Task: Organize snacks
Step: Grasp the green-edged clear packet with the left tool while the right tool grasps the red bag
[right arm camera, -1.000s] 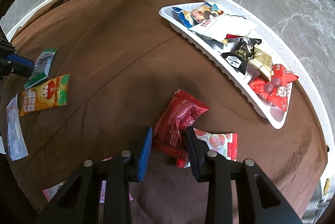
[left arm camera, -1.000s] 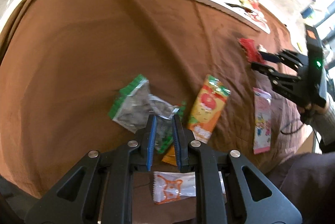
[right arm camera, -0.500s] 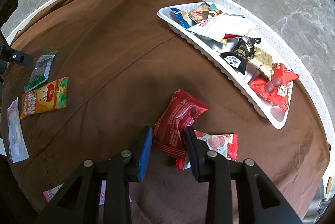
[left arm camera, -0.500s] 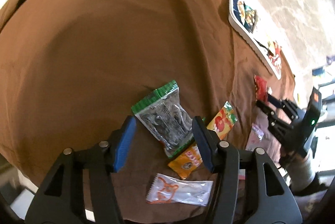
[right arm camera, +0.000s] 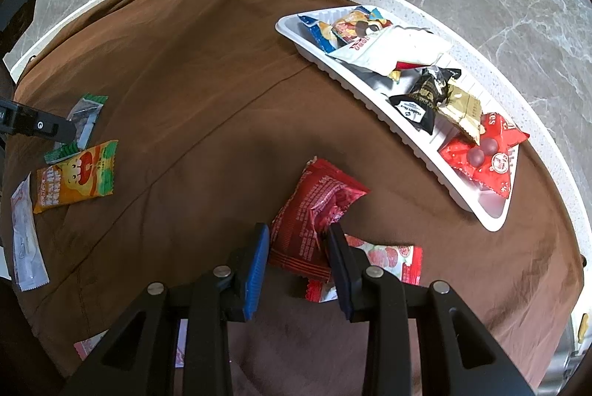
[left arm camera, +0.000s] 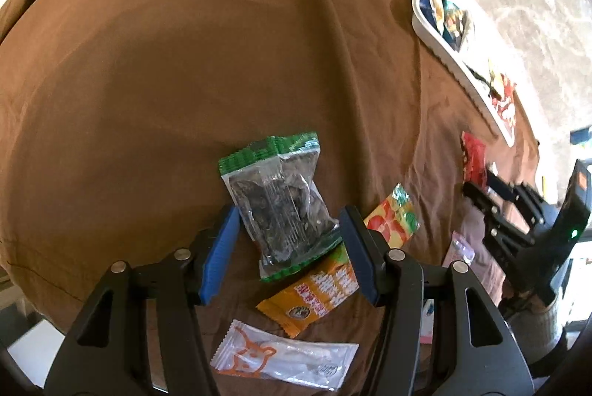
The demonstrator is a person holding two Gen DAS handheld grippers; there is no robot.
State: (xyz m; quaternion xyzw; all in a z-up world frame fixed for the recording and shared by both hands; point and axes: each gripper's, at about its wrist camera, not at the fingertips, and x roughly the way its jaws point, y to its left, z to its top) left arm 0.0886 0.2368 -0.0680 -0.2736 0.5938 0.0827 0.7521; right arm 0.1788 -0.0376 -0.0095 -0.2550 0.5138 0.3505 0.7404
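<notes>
**Ana:** Blue pads on the left hand-held gripper (left arm camera: pixel 288 248) stand wide apart, holding nothing. Between them lies the clear green-edged packet of dark dried snack (left arm camera: pixel 283 203), flat on the brown cloth.

**Ben:** And the right hand-held gripper (right arm camera: pixel 298 261)?

**Ana:** Its jaws are partly open around the crinkled red foil packet (right arm camera: pixel 314 211). I can't see them pressing it, so I'd call it straddled, not gripped. Under that packet's lower edge sits a red-and-white strawberry-print packet (right arm camera: pixel 384 257).

**Ben:** What else is loose?

**Ana:** Just beside the green-edged packet, partly under it, is an orange packet with a cartoon apple face (left arm camera: pixel 333 274). Nearer the left gripper lies a white sachet with an orange animal outline (left arm camera: pixel 285 359). A pink packet (left arm camera: pixel 458 248) shows at the cloth's near edge.

**Ben:** How far along, then?

**Ana:** Roughly halfway, I'd judge. The long white plastic tray (right arm camera: pixel 370 96) at the far side of the table already holds about half a dozen snacks: blue and white bags, a black wrapper, gold sweets and a red bag. About six still lie on the cloth, well apart from the tray.
</notes>
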